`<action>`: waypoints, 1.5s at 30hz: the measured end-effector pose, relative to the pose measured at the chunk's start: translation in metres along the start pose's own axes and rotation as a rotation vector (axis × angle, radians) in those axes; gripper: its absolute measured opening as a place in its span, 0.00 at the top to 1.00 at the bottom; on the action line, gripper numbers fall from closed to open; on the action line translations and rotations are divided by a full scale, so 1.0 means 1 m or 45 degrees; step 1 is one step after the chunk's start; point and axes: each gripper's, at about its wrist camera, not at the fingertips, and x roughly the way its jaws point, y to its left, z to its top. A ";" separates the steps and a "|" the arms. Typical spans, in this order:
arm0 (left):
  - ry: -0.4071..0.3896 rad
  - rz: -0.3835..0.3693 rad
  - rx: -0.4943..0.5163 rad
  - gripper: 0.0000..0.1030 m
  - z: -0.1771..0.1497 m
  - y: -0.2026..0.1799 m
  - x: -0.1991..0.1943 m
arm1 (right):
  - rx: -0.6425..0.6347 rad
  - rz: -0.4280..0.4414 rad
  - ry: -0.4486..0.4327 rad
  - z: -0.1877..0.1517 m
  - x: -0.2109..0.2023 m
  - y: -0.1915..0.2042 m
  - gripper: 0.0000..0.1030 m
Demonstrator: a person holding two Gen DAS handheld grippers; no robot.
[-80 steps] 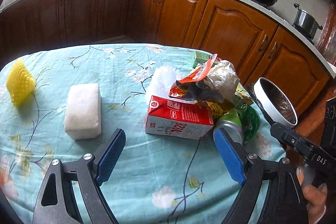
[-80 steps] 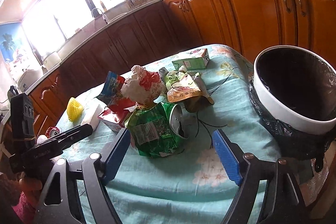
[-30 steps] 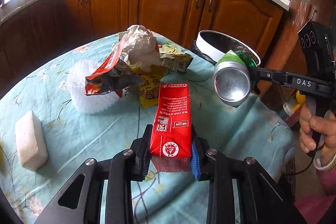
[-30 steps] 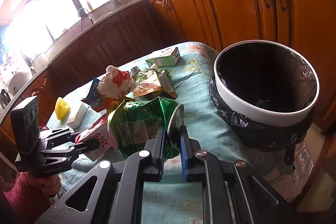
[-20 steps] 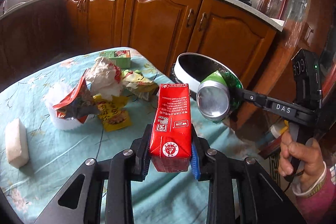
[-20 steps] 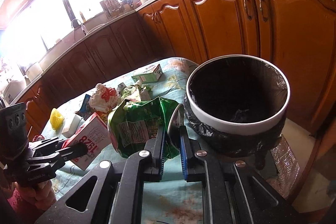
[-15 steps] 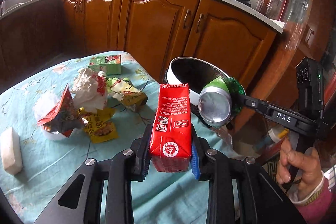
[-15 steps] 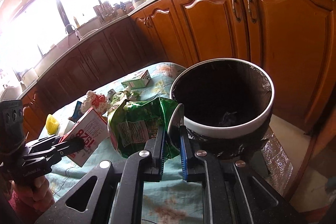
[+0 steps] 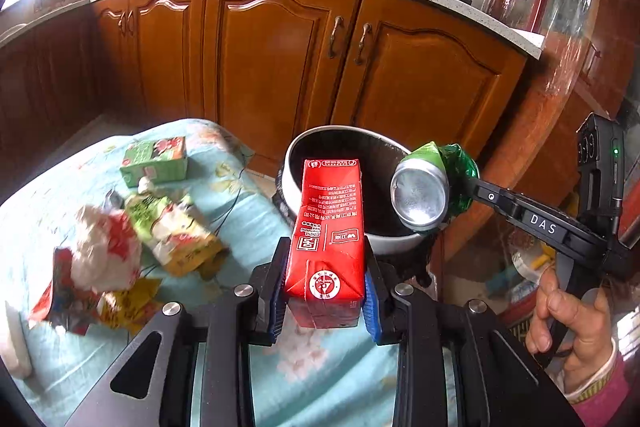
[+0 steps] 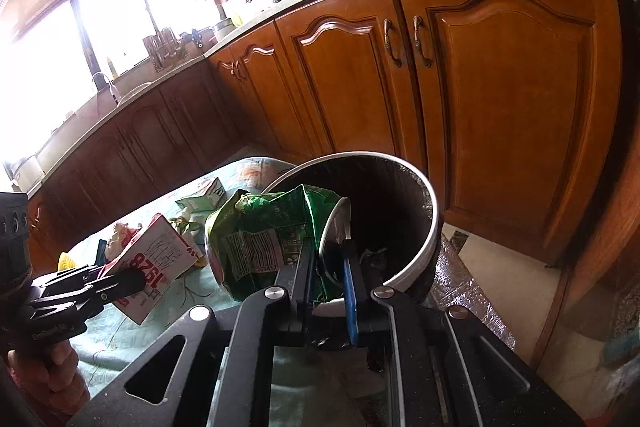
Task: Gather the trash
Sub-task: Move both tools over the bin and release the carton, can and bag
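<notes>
Two items in transit: left gripper (image 9: 325, 297) has its jaws clamped on the red carton (image 9: 328, 239), right gripper (image 10: 328, 267) has its jaws pinched on the rim of the crushed green can (image 10: 272, 239); both hang at the near rim of the bin (image 9: 384, 247) just off the bench (image 9: 248, 227) edge. Carry step looks nearly done; next move calls for getting each item fully over the bin mouth, then releasing, the carton tipped so it clears the rim. Wrappers (image 9: 172, 235) and a green box (image 9: 154, 161) remain on the bench.
</notes>
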 end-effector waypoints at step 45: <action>0.093 0.018 -0.042 0.46 0.056 -0.019 0.103 | -0.080 -0.105 0.136 0.030 0.059 -0.033 0.54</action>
